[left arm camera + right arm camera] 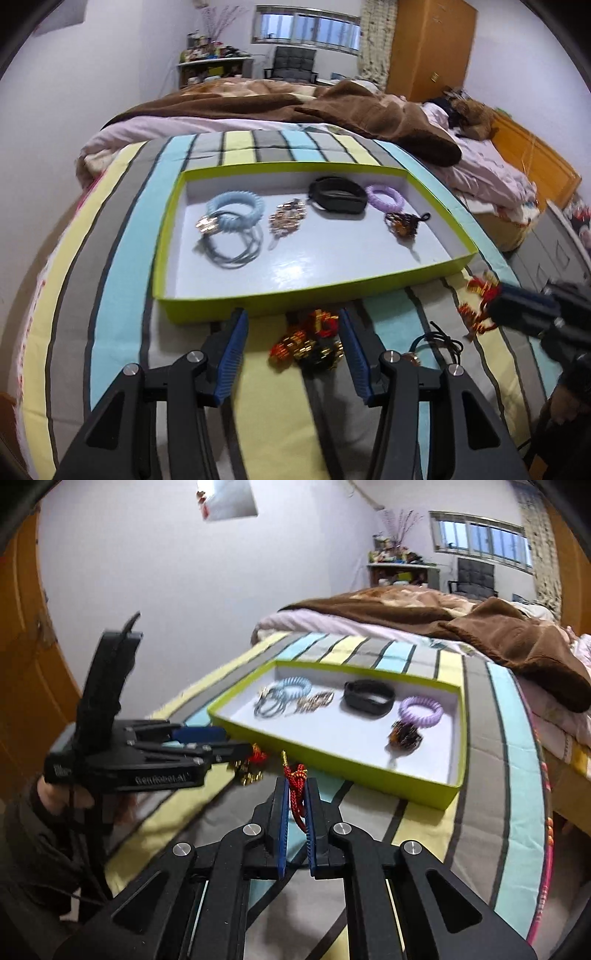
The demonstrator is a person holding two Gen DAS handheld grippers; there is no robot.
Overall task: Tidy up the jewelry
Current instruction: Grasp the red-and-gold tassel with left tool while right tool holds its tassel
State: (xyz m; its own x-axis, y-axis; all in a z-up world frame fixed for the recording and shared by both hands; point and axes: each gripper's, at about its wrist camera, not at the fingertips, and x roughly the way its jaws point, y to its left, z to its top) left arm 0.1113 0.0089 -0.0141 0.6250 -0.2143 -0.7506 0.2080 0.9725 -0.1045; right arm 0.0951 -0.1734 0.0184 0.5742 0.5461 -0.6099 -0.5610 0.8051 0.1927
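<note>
A green-rimmed box lid [258, 301] [332, 764] lies on the striped bedspread. It holds a blue coil bracelet [236, 206], grey bangles [232, 245], a gold beaded piece [288, 218], a black band [338, 199], a purple coil bracelet [386, 194] and a brown beaded piece [404, 223]. My left gripper [291, 328] is open, with a red, gold and black jewelry pile [310, 343] between its fingers on the bed. My right gripper [295, 786] is shut on a red and gold cord bracelet [295, 788] and holds it above the bed; it also shows in the left wrist view [480, 302].
A black hair tie with a charm [436, 343] lies right of the left gripper. A brown blanket [369, 107] and pink bedding [491, 173] lie behind the box. A wooden wardrobe [432, 48], a chair [293, 64] and a cluttered shelf [214, 61] stand at the back.
</note>
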